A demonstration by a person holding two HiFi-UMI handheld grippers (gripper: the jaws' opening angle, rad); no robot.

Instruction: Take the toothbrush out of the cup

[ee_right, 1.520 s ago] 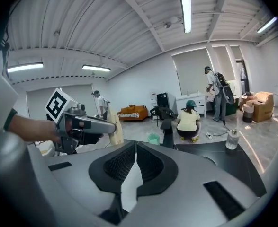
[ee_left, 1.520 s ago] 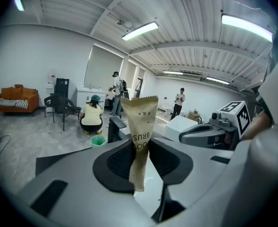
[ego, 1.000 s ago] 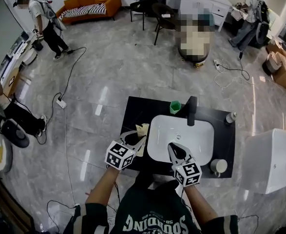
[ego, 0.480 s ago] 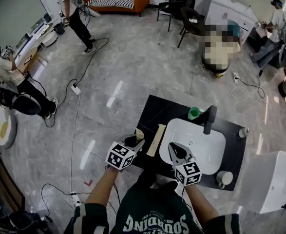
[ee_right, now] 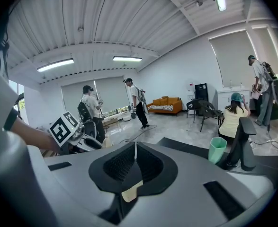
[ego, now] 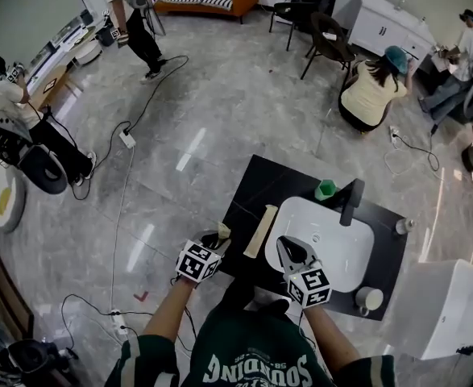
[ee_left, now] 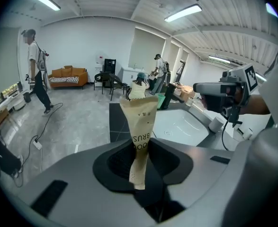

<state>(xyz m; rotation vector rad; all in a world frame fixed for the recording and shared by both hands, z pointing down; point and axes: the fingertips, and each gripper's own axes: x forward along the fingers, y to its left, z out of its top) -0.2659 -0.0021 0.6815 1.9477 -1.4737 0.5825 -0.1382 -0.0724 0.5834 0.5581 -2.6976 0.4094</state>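
Note:
My left gripper (ee_left: 139, 148) is shut on a beige paper toothbrush packet (ee_left: 141, 122) that stands up between the jaws. In the head view this gripper (ego: 216, 236) hangs off the front left corner of the black counter (ego: 260, 188). A long beige packet (ego: 260, 230) lies on the counter left of the white sink (ego: 333, 240). The green cup (ego: 325, 189) stands at the back beside the black faucet (ego: 351, 200); nothing shows sticking out of it. My right gripper (ego: 287, 247) is over the sink's front edge, its jaws (ee_right: 135, 162) shut on a thin paper scrap.
A white round cup (ego: 369, 298) and a small bottle (ego: 403, 226) sit on the counter's right side. A white cabinet (ego: 454, 297) stands to the right. Several people and cables (ego: 123, 176) are spread over the grey floor behind.
My left gripper has moved left and down, off the counter's corner, with the packet still in it. The long packet now lies on the counter. The right gripper shifted slightly.

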